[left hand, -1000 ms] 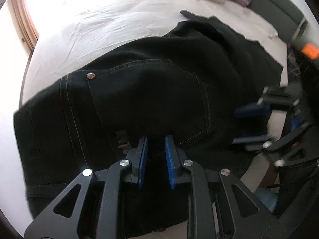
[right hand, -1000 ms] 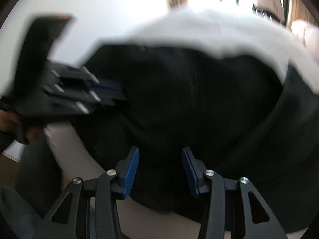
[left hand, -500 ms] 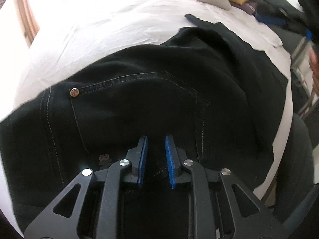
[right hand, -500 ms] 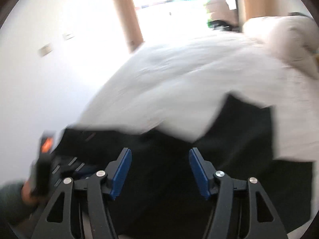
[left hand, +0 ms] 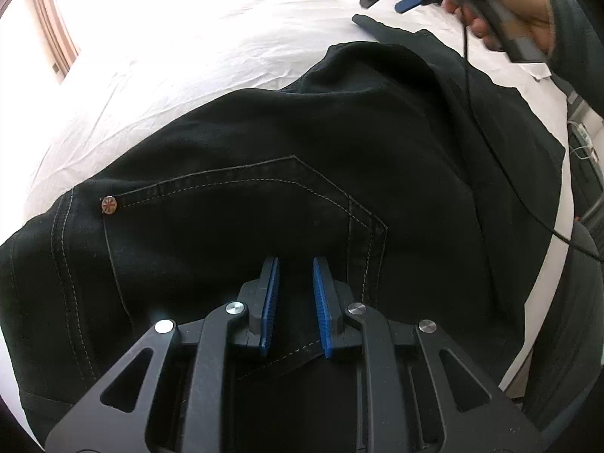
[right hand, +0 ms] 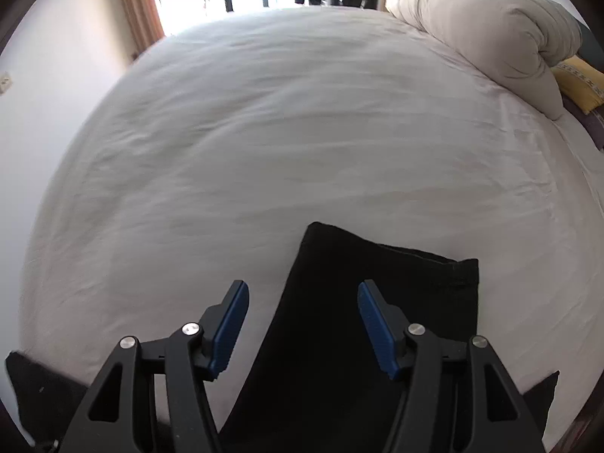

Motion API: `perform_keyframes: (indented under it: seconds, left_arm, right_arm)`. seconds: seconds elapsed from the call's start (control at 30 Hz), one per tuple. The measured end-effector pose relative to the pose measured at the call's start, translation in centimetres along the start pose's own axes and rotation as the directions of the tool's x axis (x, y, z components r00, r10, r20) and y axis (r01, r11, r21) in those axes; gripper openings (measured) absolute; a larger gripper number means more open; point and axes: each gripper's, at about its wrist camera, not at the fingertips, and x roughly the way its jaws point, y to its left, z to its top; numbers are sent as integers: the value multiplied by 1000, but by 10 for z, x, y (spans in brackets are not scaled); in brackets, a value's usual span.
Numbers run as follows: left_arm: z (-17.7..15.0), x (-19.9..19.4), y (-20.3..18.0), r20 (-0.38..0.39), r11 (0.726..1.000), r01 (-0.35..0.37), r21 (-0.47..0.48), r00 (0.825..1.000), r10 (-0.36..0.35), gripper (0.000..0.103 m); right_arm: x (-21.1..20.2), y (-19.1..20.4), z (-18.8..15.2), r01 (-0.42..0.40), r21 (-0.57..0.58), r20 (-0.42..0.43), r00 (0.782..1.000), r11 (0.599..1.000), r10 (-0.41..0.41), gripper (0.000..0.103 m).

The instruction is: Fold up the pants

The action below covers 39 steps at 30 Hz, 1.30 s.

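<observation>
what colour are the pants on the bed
Black pants, with pale contrast stitching round the pocket; clearest in the left wrist view.

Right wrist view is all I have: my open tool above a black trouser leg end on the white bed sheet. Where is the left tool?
Observer: The left tool sits over the stitched back pocket of the black denim pants, with its blue fingers nearly together.
Operator: Gripping cloth?
Observer: Cannot tell; black fabric shows in the narrow gap.
Operator: Are the pants flat?
Observer: No, a raised fold humps up beyond the pocket.
Operator: Anything in the way?
Observer: A thin black cable runs down from the right hand and crosses over the pants.
</observation>
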Motion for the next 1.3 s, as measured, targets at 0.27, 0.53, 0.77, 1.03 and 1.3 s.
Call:
perform_keyframes:
  seconds: [0.27, 0.53, 0.77, 1.03, 1.3]
  left_arm:
    - [-18, -3, 26, 11, 999, 36, -17, 999, -36, 18]
    - [-25, -5, 28, 24, 999, 38, -23, 999, -38, 18]
    - [-29, -6, 27, 26, 999, 31, -24, 999, -30, 18]
    - [-27, -8, 20, 19, 1000, 11, -26, 1000, -11, 18]
    - [-18, -11, 13, -10, 999, -20, -35, 1000, 20, 18]
  right_arm:
    - [56, 1, 14, 82, 18, -113, 990, 997, -79, 64]
    - [62, -9, 16, 43, 16, -87, 995, 999, -41, 42]
    - [49, -23, 17, -24, 74, -64, 998, 997, 28, 6]
    - [-29, -64, 0, -118, 195, 130, 987, 974, 94, 3]
    - [-135, -149, -82, -186, 362, 325, 944, 913, 63, 3]
